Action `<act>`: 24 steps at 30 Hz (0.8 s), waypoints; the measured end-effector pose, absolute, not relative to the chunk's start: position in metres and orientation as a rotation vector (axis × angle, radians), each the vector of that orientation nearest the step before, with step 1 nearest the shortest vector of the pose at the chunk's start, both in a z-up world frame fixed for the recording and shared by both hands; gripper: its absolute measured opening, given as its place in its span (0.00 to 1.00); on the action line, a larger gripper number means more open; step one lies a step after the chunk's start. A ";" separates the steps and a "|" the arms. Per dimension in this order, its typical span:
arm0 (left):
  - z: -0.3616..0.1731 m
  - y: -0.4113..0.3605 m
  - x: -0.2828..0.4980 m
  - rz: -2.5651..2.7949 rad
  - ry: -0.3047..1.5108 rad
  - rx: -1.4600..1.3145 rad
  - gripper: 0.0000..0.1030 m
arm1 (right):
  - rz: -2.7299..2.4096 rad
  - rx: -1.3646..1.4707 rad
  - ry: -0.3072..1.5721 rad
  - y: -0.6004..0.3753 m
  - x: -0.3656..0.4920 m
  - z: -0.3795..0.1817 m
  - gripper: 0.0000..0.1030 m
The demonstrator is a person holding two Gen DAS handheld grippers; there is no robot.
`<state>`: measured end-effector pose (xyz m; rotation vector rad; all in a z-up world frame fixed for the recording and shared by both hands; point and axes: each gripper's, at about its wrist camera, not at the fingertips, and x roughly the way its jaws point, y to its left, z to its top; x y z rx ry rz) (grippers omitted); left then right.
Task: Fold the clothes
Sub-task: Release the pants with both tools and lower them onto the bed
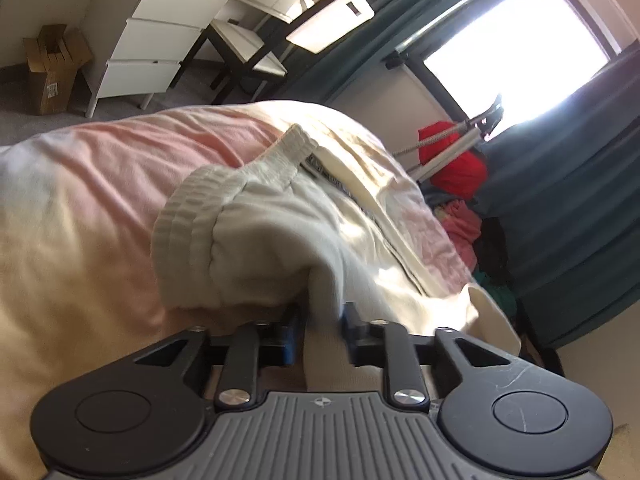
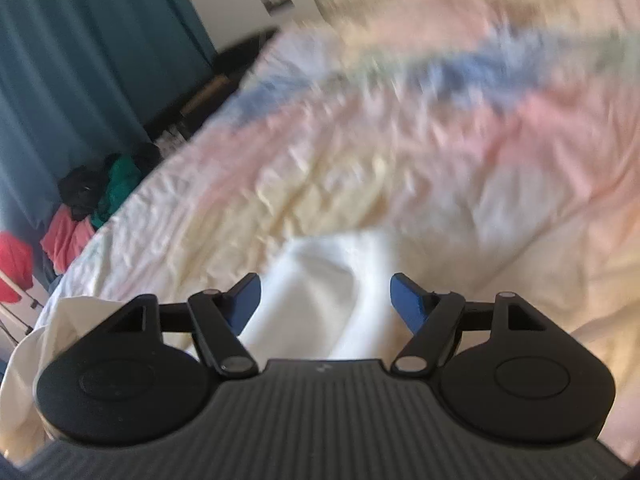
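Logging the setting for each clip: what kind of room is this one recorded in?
Most likely a bedroom. A bed with pastel bedding fills both views, a white chest of drawers stands by the wall, and teal curtains frame a window. The left gripper holds a white garment.

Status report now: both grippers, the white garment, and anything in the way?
Left gripper shut on white garment, lifted over bed. Right gripper open, white cloth between its fingers, not clamped. Nothing in the way.
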<state>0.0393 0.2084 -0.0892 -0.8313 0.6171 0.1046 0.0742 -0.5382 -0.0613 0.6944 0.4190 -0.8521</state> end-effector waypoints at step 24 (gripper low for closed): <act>-0.156 0.269 0.055 0.046 0.480 -1.652 0.94 | -0.160 0.352 0.813 -0.286 0.141 -0.097 0.71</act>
